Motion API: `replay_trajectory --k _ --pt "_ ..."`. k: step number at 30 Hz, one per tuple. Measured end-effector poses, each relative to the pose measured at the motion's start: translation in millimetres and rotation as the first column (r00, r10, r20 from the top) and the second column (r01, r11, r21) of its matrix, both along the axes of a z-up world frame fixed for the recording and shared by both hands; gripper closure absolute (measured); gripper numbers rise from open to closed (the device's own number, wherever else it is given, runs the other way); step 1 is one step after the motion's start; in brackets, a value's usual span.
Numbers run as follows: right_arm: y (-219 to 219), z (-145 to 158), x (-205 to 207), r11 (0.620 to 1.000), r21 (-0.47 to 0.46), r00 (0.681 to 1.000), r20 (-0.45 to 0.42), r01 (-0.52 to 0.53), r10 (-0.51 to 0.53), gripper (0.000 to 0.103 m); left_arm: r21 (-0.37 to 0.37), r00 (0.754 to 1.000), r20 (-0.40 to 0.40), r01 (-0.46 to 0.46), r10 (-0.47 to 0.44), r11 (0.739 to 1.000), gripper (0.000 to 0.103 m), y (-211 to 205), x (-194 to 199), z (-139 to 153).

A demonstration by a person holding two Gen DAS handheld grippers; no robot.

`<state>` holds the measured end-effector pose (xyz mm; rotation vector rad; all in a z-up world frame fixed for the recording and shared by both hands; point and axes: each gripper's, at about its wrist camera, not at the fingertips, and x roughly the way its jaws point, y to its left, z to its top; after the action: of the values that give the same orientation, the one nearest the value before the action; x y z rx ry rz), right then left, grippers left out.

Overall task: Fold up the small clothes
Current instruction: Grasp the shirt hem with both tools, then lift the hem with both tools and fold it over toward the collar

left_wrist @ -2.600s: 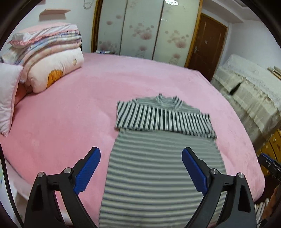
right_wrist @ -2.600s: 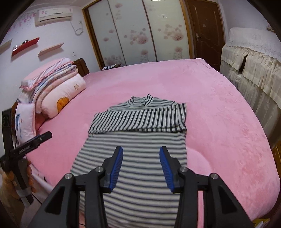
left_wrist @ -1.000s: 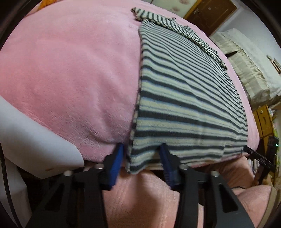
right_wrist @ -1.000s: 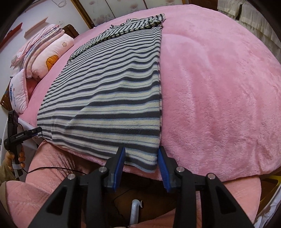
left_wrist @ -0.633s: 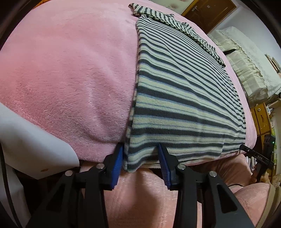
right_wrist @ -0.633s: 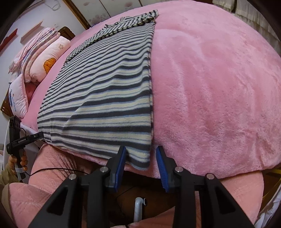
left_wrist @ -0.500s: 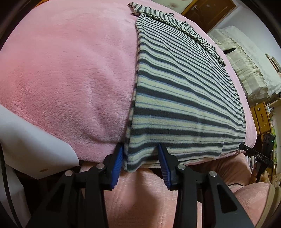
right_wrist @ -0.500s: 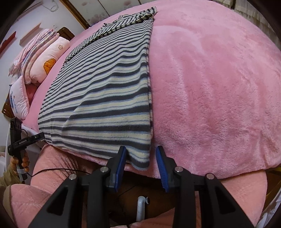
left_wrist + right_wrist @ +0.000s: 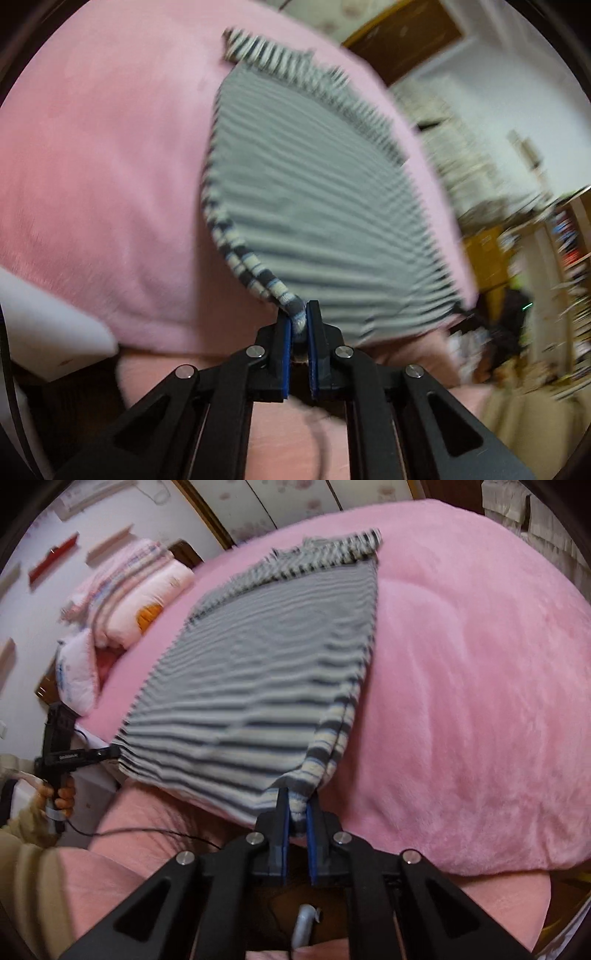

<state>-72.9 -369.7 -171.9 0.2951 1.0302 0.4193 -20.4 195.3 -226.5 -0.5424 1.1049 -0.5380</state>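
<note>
Both views are motion-blurred; stripes on the striped garment [image 9: 314, 206] smear to grey mid-panel. The garment is spread on the pink blanket [image 9: 103, 166], sleeves folded across the far end. Only the right wrist view shows the stacked bedding [image 9: 136, 587] and a hand [image 9: 59, 794] on the other tool's handle. The left gripper [image 9: 300, 325] is pinched tight on the near left hem corner. The right gripper [image 9: 296, 812] is closing on the near right corner, cloth caught between the pads.
</note>
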Motion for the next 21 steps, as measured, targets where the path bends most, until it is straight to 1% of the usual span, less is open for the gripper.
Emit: replay_trajectory --k 1,3,4,5,7,10,13,14,17,18,21 --pt "-2.6 6.9 1.8 1.0 0.022 1.0 0.016 0.004 -0.004 0.096 -0.049 0.999 0.024 -0.025 0.026 0.999 0.098 2.4 1.9 9.4" --pt "-8.0 26.7 8.7 0.997 0.078 0.998 0.064 0.016 -0.021 0.096 -0.102 0.997 0.05 -0.057 0.062 0.993 0.098 4.0 6.8 20.3" --pt "-10.2 34.6 12.5 0.995 0.097 0.996 0.084 0.022 -0.03 0.096 -0.129 0.993 0.065 -0.086 0.095 0.988 0.098 5.1 12.0 28.0" --pt "-12.7 45.9 19.3 0.992 0.126 0.993 0.11 0.032 -0.046 0.096 -0.142 0.991 0.072 -0.102 0.113 0.985 0.097 6.6 16.7 33.0" --pt "-18.2 63.6 33.2 0.984 0.169 0.986 0.148 0.049 -0.075 0.096 -0.184 0.979 0.09 -0.166 0.185 0.969 0.097 9.5 32.9 47.8" --pt "-22.7 86.4 57.3 0.978 0.199 0.975 0.195 0.066 -0.106 0.096 -0.211 0.956 0.117 -0.241 0.269 0.947 0.097 14.8 59.9 69.0" --pt "-29.3 106.1 94.5 0.971 0.221 0.964 0.223 0.096 -0.146 0.096 -0.186 0.925 0.139 -0.327 0.354 0.927 0.097 15.4 102.1 93.2" --pt "-31.1 110.1 105.5 0.966 0.234 0.962 0.223 0.107 -0.16 0.096 -0.18 0.917 0.137 -0.349 0.374 0.92 0.097 27.2 111.9 96.2" --pt "-37.5 119.6 150.5 0.95 0.274 0.954 0.213 0.148 -0.21 0.096 -0.172 0.882 0.108 -0.437 0.458 0.883 0.097 30.3 162.6 104.9" --pt "-39.2 120.6 164.5 0.945 0.285 0.952 0.21 0.159 -0.224 0.096 -0.169 0.875 0.1 -0.455 0.474 0.875 0.097 29.2 180.0 105.2" --pt "-40.4 117.6 213.9 0.936 0.297 0.948 0.195 0.188 -0.252 0.096 -0.122 0.86 0.101 -0.488 0.5 0.864 0.097 22.2 231.0 107.0"
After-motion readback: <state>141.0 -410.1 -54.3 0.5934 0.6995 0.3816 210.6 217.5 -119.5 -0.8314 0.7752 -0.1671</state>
